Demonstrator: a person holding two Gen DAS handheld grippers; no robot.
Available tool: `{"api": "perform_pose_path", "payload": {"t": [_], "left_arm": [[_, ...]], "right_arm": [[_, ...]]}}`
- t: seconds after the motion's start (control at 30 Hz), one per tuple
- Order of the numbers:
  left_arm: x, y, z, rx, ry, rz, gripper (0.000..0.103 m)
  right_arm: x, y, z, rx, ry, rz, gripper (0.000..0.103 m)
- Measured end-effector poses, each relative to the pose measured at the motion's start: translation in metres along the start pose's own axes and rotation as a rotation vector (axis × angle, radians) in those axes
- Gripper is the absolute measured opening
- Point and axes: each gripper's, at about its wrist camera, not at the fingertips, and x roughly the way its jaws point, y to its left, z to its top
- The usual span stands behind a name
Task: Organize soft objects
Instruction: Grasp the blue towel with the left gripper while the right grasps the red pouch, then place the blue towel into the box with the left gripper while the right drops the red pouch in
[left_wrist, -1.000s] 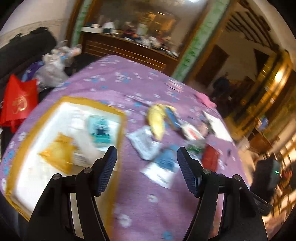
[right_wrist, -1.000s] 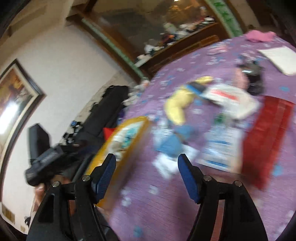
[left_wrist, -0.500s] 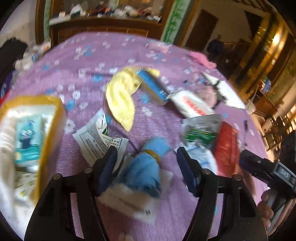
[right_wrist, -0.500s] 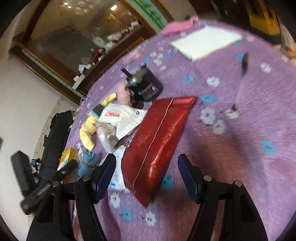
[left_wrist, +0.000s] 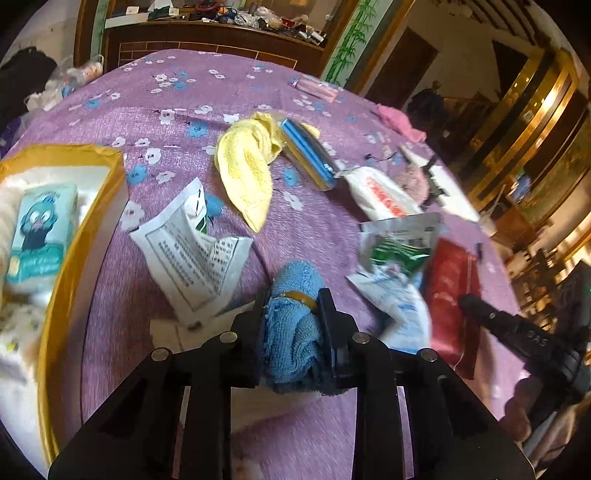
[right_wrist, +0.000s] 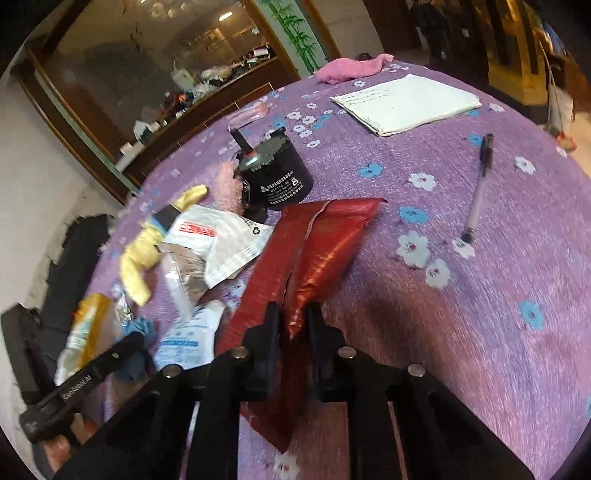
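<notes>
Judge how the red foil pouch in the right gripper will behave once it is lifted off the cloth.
The red foil pouch will probably sag: the right gripper, whose jaws have just been closing, pinches only its near end, and the pouch already creases there. Its glossy skin looks slippery, so it may slide. It looks flat and thin, so likely light.

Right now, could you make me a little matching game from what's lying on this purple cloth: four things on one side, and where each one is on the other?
Things:
1. blue towel roll
2. red pouch
3. pen
4. teal tissue pack

Places:
A. inside the yellow-rimmed box
B. lying alone on the purple cloth, touching nothing else
C. pinched in the right gripper
D. pinched in the left gripper

Pairs: 1-D, 2-C, 3-B, 4-A
</notes>
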Motion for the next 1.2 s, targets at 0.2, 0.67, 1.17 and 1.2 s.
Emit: {"api": "perform_pose_path", "payload": {"t": [0.2, 0.67, 1.17, 1.2], "left_arm": [[-0.018, 0.007, -0.008, -0.090, -0.008, -0.090, 0.024], [-0.101, 0.002, 0.003, -0.177, -0.055, -0.316, 0.024], [-0.218, 0.104, 0.014, -0.274, -0.258, -0.032, 0.024], [-0.215, 0.111, 0.014, -0.277, -0.252, -0.011, 0.024]], "right_arm": [[-0.036, -0.012, -0.013, 0.017, -0.079, 0.067, 0.009], [-0.091, 0.024, -0.010, 0.002, -0.216, 0.305, 0.009], [0.007, 0.211, -0.039, -0.258, 0.101, 0.617, 0.008], [0.018, 0.220, -0.041, -0.261, 0.122, 0.615, 0.008]]}}
